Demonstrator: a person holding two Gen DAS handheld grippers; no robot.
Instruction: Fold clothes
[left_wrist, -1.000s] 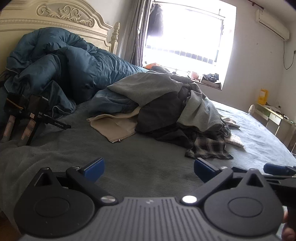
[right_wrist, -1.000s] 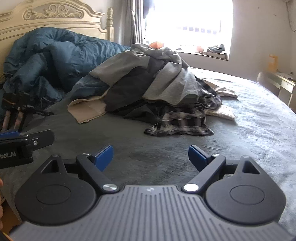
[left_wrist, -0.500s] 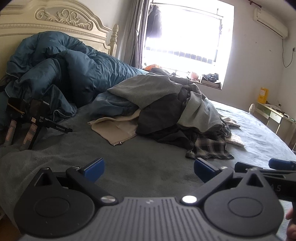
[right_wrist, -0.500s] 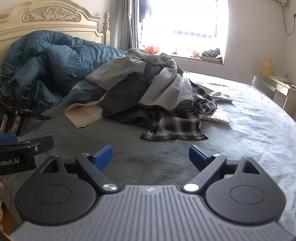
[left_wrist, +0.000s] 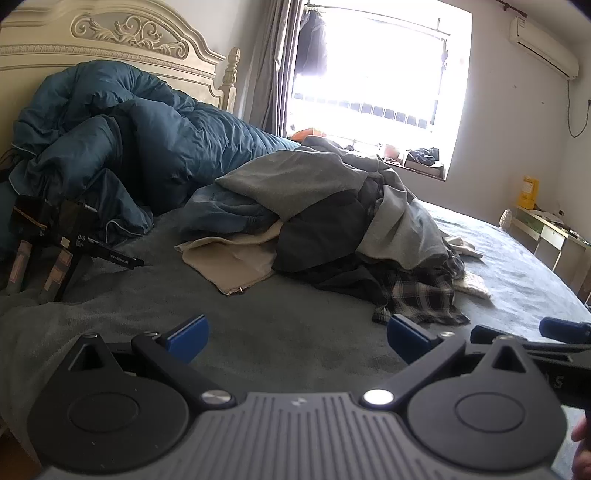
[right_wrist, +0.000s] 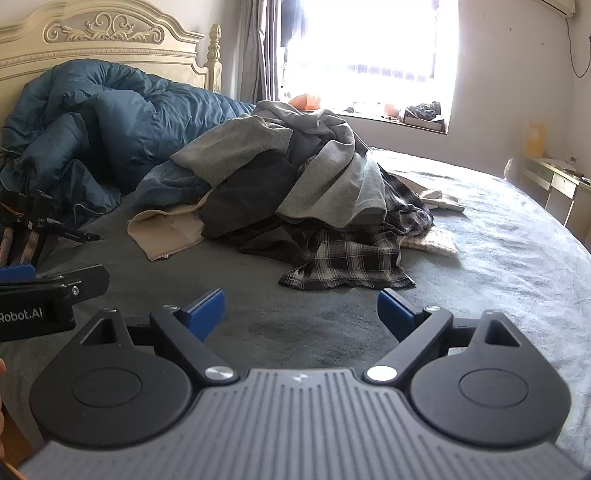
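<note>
Both of my hand-held grippers are spread wide with nothing in them. The left hand-held gripper (left_wrist: 297, 341) and the right hand-held gripper (right_wrist: 301, 312) float side by side over bare bed (right_wrist: 498, 236), and each one peeks into the edge of the other's view.

Straight ahead of both is the pile (right_wrist: 295, 184), a jumbled heap of clothes with nothing in it folded as far as I can see. The plaid shirt (right_wrist: 351, 262) is the closest bit to the right one, and the beige piece (left_wrist: 229, 258) spills out ahead-left of the left one. Behind that sits the blue duvet (left_wrist: 147, 140).

Compared with a second ago, the pile sits a touch bigger and closer in both views, so I've been drifting in toward it. The fingers were just as wide then too. My guess is I'm lining up to pull one garment out onto the flat bit of bed in front of me, and the plaid hem looks easiest.
</note>
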